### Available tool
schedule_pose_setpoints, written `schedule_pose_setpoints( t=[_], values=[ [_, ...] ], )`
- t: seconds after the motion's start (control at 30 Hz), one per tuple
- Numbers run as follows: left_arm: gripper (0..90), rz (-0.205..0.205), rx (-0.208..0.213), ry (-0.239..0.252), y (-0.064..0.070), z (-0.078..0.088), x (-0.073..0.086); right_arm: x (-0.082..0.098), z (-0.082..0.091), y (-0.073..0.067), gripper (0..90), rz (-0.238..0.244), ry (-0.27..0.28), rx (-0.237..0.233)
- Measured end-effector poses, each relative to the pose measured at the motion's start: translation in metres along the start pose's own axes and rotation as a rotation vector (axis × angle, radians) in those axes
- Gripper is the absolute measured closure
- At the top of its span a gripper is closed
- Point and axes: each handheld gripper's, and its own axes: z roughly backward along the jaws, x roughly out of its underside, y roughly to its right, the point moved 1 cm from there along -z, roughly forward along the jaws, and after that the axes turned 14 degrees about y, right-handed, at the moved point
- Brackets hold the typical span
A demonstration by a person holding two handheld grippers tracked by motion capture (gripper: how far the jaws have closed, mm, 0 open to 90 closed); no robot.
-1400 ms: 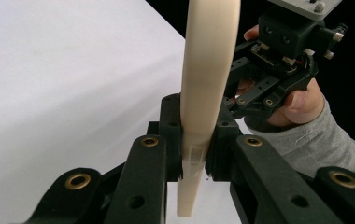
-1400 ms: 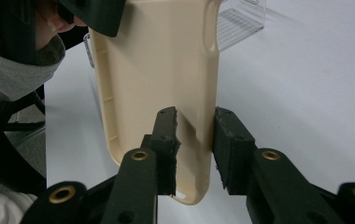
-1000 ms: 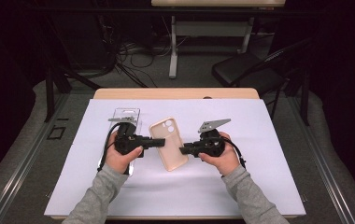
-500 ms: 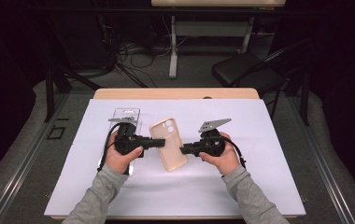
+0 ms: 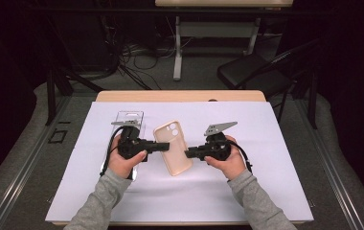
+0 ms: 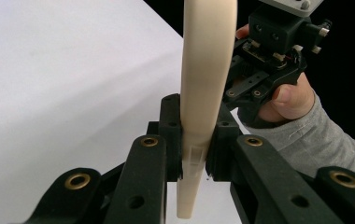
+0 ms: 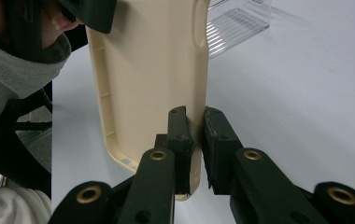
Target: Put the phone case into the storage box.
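Left gripper (image 5: 163,146) fingers (image 6: 172,135) clenched on one long edge of the beige phone case (image 5: 172,147); right gripper (image 5: 187,154) fingers (image 7: 181,140) clamped on the opposite edge. Case held between both, above the middle of the white surface (image 5: 266,191). Clear case (image 5: 128,118) lying flat toward the far left corner.
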Motion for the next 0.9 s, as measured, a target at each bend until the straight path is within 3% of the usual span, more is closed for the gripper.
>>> schedule_pose_setpoints(
  t=[0.9],
  values=[
    [79.2, 0.007, -0.017, 0.009, -0.0030, 0.0009, -0.0002, 0.0002, 0.0004, -0.0009, 83.1, 0.014, 0.015, -0.006]
  ],
)
